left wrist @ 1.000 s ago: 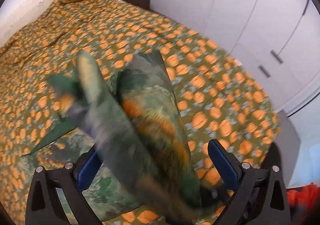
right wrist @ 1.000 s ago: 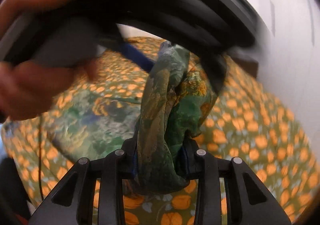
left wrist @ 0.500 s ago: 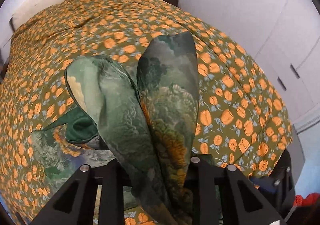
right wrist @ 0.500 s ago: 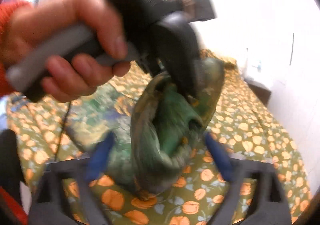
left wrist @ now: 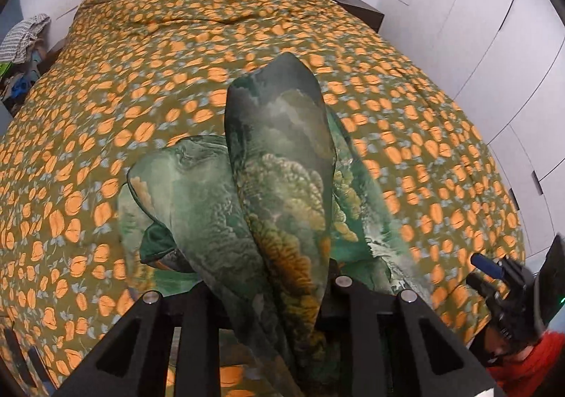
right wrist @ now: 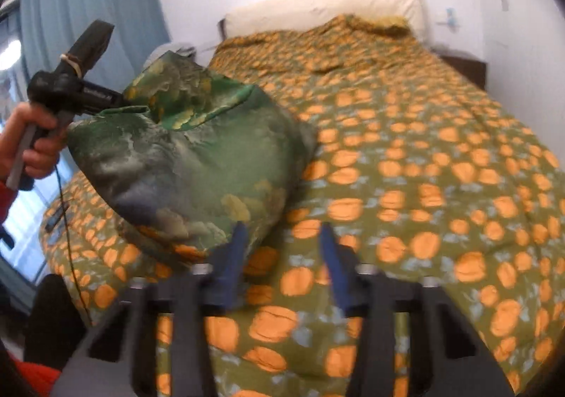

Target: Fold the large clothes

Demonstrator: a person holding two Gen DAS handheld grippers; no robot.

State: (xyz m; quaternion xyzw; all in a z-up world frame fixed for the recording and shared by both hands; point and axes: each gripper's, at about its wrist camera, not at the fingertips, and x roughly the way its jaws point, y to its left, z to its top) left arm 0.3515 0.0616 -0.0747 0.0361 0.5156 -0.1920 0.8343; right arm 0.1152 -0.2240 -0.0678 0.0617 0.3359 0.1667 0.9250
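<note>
The jaws of the left gripper [left wrist: 282, 294] are clamping a bunched fold of the green patterned garment [left wrist: 279, 192], and the cloth is rising out from between them in two rounded lobes that are standing above the bed [left wrist: 406, 121]. The jaws of the right gripper [right wrist: 280, 255] are closing with nothing between them; their blue pads [right wrist: 235, 255] are parted over the bedspread, and the left pad is lying just beside the lower edge of the garment [right wrist: 197, 164] without pinching it.

From the right wrist view, the garment is hanging as a puffed bundle off the left gripper [right wrist: 122, 102], near the foot corner of the bed [right wrist: 441, 156] on the curtain side. Its lower part is sagging down onto the bedspread, which is olive with orange flowers. A hand [right wrist: 30, 146] with a red sleeve is gripping the handle of the left gripper, and a thin dark cable is trailing from it down over the bed's edge.

A cream headboard [right wrist: 317, 8] is standing at the far end of the bed, with blue curtains [right wrist: 88, 19] to one side of it and a dark nightstand [right wrist: 462, 66] to the other. White wardrobe doors [left wrist: 494, 43] are running along the nightstand side of the bed. A pile of clothes [left wrist: 21, 43] is lying beside the bed on the opposite side.

A pale marking is showing on the body of the left gripper, too blurred to read.
</note>
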